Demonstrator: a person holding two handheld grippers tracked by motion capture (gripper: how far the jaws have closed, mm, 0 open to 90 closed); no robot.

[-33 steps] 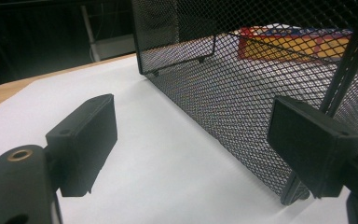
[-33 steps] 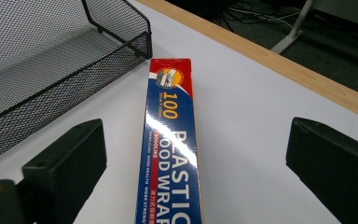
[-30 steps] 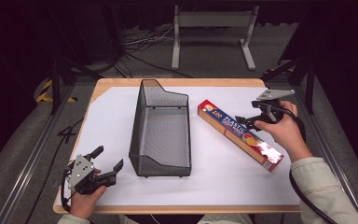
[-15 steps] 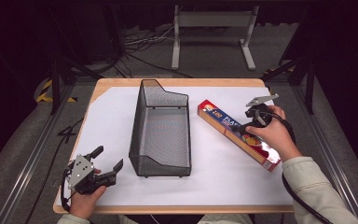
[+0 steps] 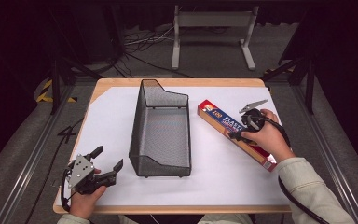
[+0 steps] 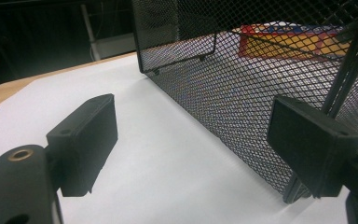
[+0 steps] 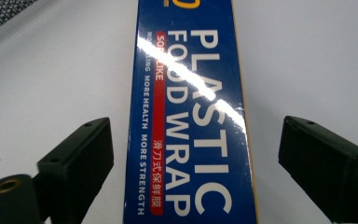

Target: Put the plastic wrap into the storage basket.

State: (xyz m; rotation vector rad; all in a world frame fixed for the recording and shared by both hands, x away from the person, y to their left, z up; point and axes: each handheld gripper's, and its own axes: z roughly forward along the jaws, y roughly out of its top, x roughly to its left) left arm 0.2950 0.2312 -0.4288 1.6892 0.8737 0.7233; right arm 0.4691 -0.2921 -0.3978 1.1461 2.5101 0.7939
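Note:
A long blue and red plastic food wrap box [image 5: 218, 118] lies slantwise on the white sheet, right of a black wire mesh basket [image 5: 137, 126]. My right gripper [image 5: 242, 128] points down over the middle of the box. In the right gripper view the box [image 7: 191, 116] runs between the pads of that gripper [image 7: 198, 154] with a gap on each side. Its jaws have just been closing, and neither pad touches the box. My left gripper [image 5: 108, 157] rests open at the front left, beside the basket's near corner [image 6: 242, 84], with nothing in the left gripper [image 6: 196, 140].
The white sheet [image 5: 107, 121] covers most of a wooden table [image 5: 186, 82]. A metal stand [image 5: 212, 35] and cables lie on the dark floor behind it. Metal rails [image 5: 25, 163] run along both sides.
My right gripper has come down from above the far right of the table onto the middle of the box. The left gripper has kept still.

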